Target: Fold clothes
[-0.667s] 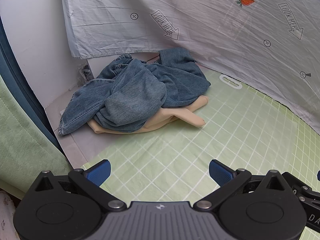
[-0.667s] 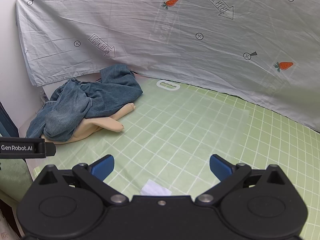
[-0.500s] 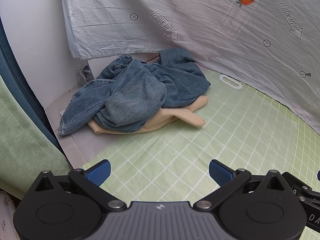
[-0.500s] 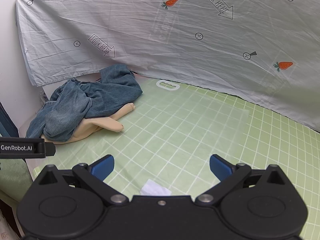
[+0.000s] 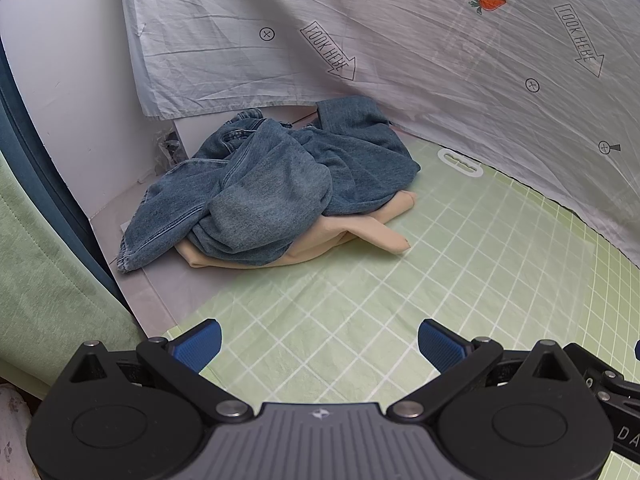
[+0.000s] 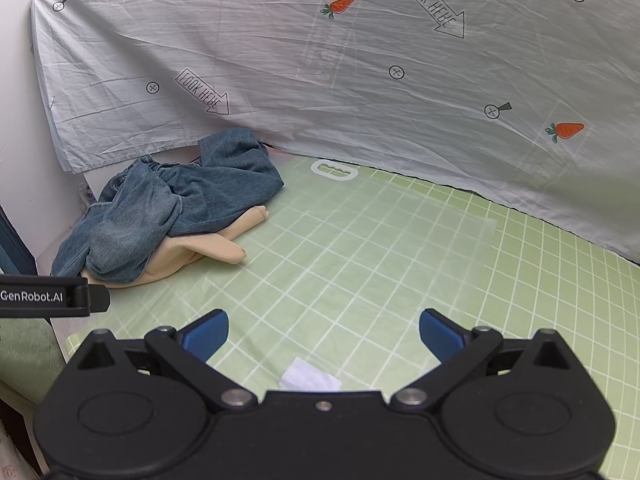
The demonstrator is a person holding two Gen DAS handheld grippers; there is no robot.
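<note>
Clothes (image 5: 272, 196) beyond both spread grippers (image 5: 318, 344) (image 6: 323, 334)

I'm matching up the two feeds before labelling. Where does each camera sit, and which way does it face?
Left wrist: on the left gripper, facing the jeans piled on a beige garment; its open blue fingers show.
Right wrist: on the right gripper, further right, facing the green grid mat; its open fingers show, plus the left gripper's side.
Shared: jeans, mat, printed sheet.

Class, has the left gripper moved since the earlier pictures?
No. The left gripper keeps its place: the jeans and printed arrow sit unchanged in its view.
</note>
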